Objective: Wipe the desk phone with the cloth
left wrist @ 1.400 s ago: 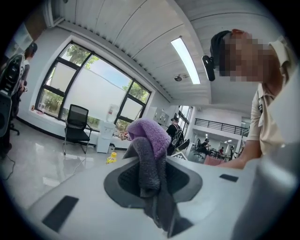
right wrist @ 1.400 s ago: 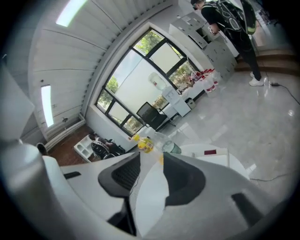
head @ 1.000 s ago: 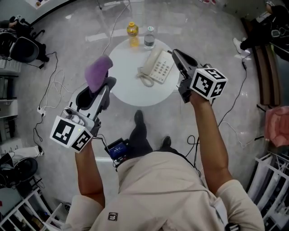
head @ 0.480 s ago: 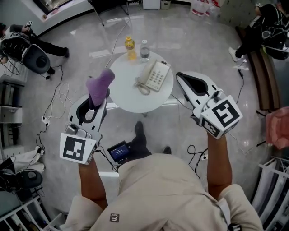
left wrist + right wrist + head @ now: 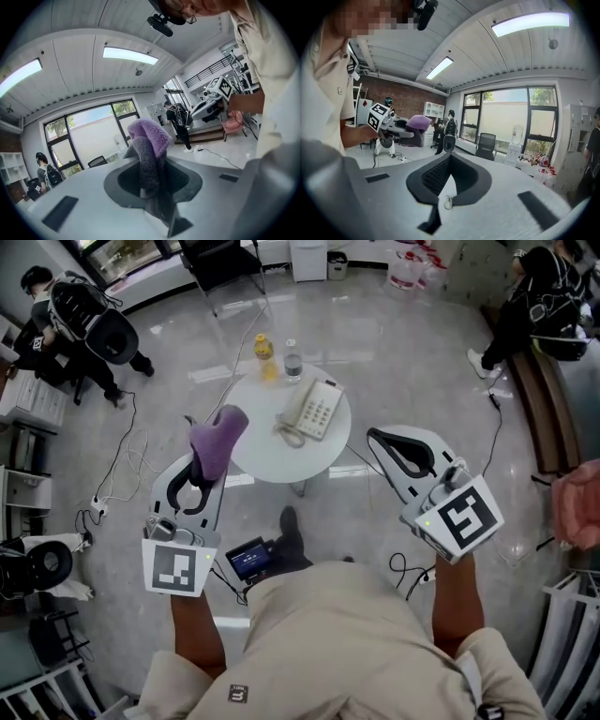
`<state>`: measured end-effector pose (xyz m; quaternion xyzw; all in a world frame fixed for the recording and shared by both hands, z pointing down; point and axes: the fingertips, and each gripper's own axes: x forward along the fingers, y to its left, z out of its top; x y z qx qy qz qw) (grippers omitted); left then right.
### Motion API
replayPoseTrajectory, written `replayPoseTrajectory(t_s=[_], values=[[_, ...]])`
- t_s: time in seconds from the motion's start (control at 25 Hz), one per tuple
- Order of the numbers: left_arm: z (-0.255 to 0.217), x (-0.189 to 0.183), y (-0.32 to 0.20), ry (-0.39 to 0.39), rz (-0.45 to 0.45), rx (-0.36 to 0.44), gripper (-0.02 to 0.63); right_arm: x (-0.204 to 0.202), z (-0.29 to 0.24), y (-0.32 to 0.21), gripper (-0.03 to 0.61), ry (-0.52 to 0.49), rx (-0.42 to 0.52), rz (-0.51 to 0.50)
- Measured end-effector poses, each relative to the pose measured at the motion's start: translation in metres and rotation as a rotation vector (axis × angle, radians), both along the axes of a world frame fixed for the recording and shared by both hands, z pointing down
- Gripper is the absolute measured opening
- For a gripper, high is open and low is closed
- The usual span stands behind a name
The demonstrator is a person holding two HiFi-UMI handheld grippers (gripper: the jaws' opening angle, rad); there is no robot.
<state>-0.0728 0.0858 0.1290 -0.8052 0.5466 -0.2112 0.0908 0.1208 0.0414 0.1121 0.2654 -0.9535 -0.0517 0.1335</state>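
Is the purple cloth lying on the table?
No, the left gripper holds the cloth in its jaws, up off the table.

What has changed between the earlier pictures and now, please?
Both grippers drew back toward the person; the right gripper went from beside the cream desk phone to clear of the round white table. The left gripper stayed shut on the fluffy purple cloth, the right shut and empty. The phone stayed put.

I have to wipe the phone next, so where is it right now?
In the head view, the desk phone lies right of centre on the round white table, just below the yellow bottle and the clear bottle at the far edge.
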Motion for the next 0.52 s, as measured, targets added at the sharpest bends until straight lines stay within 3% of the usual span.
replayPoseTrajectory(t_s=[0.52], values=[[-0.001,0.02,0.027,0.024,0.013,-0.001,0.091,0.029,-0.006,0.028,-0.011,-0.008,0.007,0.021]])
